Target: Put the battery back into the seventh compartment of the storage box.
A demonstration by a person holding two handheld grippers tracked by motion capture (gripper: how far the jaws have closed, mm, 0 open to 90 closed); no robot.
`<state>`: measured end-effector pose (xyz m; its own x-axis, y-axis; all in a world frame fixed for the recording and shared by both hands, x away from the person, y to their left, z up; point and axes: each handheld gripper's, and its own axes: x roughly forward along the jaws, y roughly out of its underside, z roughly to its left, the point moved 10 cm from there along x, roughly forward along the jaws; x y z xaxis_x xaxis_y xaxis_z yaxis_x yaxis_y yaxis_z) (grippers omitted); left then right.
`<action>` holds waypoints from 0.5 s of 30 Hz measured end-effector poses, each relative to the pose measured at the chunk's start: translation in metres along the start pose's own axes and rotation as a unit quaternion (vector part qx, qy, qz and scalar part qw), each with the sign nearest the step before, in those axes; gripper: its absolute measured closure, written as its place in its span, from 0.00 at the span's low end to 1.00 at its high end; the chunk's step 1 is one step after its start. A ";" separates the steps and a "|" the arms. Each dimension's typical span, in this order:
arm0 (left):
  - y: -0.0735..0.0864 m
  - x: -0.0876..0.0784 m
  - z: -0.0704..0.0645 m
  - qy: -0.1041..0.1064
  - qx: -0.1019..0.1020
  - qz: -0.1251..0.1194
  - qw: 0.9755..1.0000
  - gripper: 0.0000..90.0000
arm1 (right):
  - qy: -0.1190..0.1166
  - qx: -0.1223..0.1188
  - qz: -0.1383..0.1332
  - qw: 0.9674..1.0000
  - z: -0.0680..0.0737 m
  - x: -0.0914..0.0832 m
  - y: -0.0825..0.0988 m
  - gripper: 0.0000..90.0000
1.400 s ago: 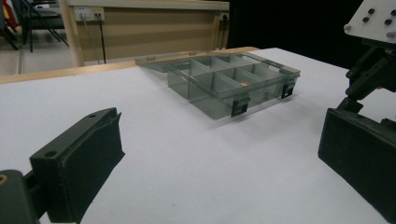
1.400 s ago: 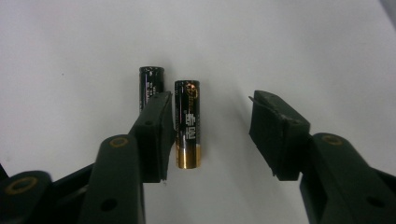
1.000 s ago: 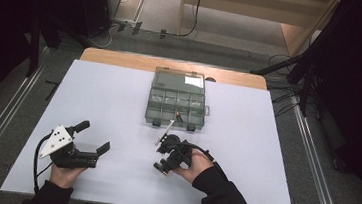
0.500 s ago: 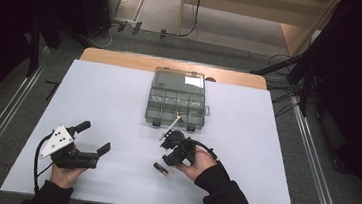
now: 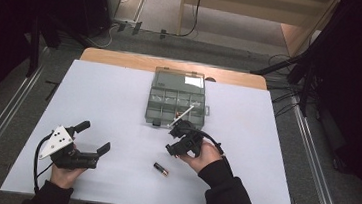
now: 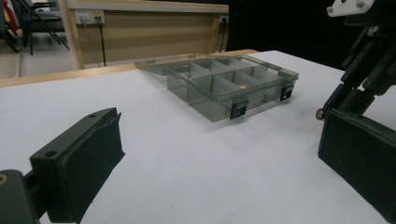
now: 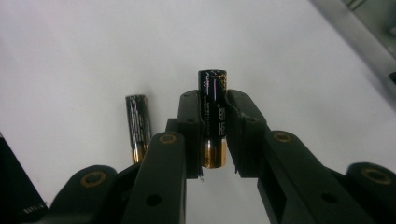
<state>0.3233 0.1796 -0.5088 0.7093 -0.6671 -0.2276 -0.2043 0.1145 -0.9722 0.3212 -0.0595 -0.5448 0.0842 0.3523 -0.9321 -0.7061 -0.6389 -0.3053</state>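
High view: right gripper (image 5: 179, 141) at centre frame, just below organizer box (image 5: 176, 100); spare battery (image 5: 161, 169) lower centre. Left gripper view: left gripper (image 6: 219, 154) jaws spread, idle. Right gripper view: jaws pinching battery (image 7: 213, 119) mid-frame; best kept lengthwise, lowered square into a compartment.

Black right gripper (image 7: 214, 135) with brass-coloured rivets, black battery (image 7: 213, 116) with gold end and pale lettering between its fingers, matching black-and-gold second battery (image 7: 138, 126) beside them, smoky grey translucent organiser box (image 5: 176, 101), white table (image 5: 118, 106), black left gripper (image 5: 93, 136) with white plate
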 end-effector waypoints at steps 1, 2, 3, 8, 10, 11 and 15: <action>0.000 0.000 0.000 0.000 0.000 0.000 1.000 0.00 | -0.004 0.004 -0.005 1.000 -0.001 -0.002 -0.002 0.86; 0.000 0.000 0.000 -0.001 0.000 0.000 1.000 0.00 | -0.010 0.013 -0.016 1.000 -0.004 -0.005 -0.006 0.86; 0.000 0.000 0.001 -0.002 0.000 0.000 1.000 0.00 | -0.010 0.016 -0.018 1.000 -0.005 -0.006 -0.007 0.86; -0.001 0.000 0.001 -0.004 0.002 -0.003 1.000 0.00 | -0.017 0.045 -0.041 0.998 -0.017 -0.013 -0.016 0.86; 0.000 0.000 0.001 -0.004 0.001 -0.001 1.000 0.00 | -0.024 0.056 -0.052 0.997 -0.022 -0.014 -0.020 0.86; 0.000 0.000 0.001 -0.004 0.001 -0.001 1.000 0.00 | -0.024 0.056 -0.052 0.997 -0.022 -0.014 -0.020 0.86; -0.001 -0.001 0.001 -0.004 0.001 -0.003 1.000 0.00 | -0.038 0.088 -0.085 0.992 -0.036 -0.019 -0.028 0.86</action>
<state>0.3236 0.1807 -0.5078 0.7162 -0.6617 -0.2218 -0.1985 0.1115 -0.9737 0.3651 -0.0729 -0.5260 0.1647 0.4995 -0.8505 -0.7981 -0.4392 -0.4125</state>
